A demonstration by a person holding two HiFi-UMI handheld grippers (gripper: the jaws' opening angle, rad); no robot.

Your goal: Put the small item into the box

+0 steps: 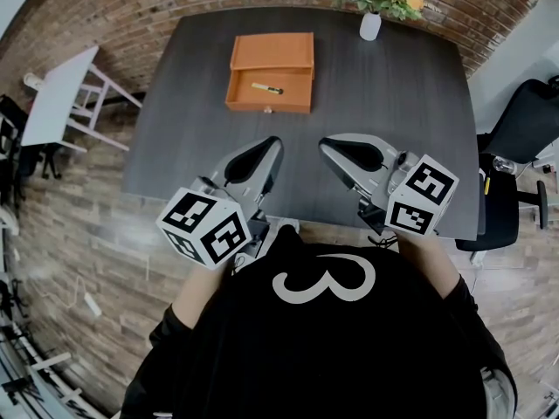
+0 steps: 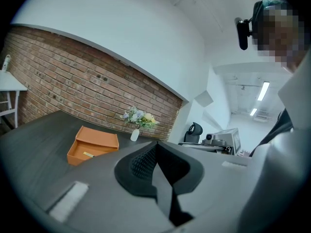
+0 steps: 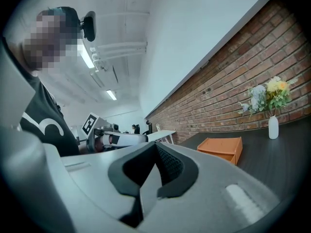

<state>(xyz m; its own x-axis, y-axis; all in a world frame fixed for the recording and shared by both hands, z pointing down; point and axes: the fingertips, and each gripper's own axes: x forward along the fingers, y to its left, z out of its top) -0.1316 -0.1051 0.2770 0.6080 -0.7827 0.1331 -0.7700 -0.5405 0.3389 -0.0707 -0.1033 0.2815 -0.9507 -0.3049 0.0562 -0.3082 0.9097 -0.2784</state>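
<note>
nearest, the left gripper (image 1: pixel 269 147) and right gripper (image 1: pixel 330 147) hovered side by side, the 2 claws pressed together and empty. beyond, at 12 o'clock on the dark table (image 1: pixel 393 112), the small item (image 1: pixel 267 88) lay inside the open orange box (image 1: pixel 272 52). a vase (image 1: pixel 370 26) stood at 1 o'clock.

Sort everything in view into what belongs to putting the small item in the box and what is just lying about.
Belongs to the job:
- orange box, open
- small yellow item, already lying inside it
- left gripper and right gripper, both shut and empty

Just lying about:
- vase of flowers
- white side table
- black chair
</note>
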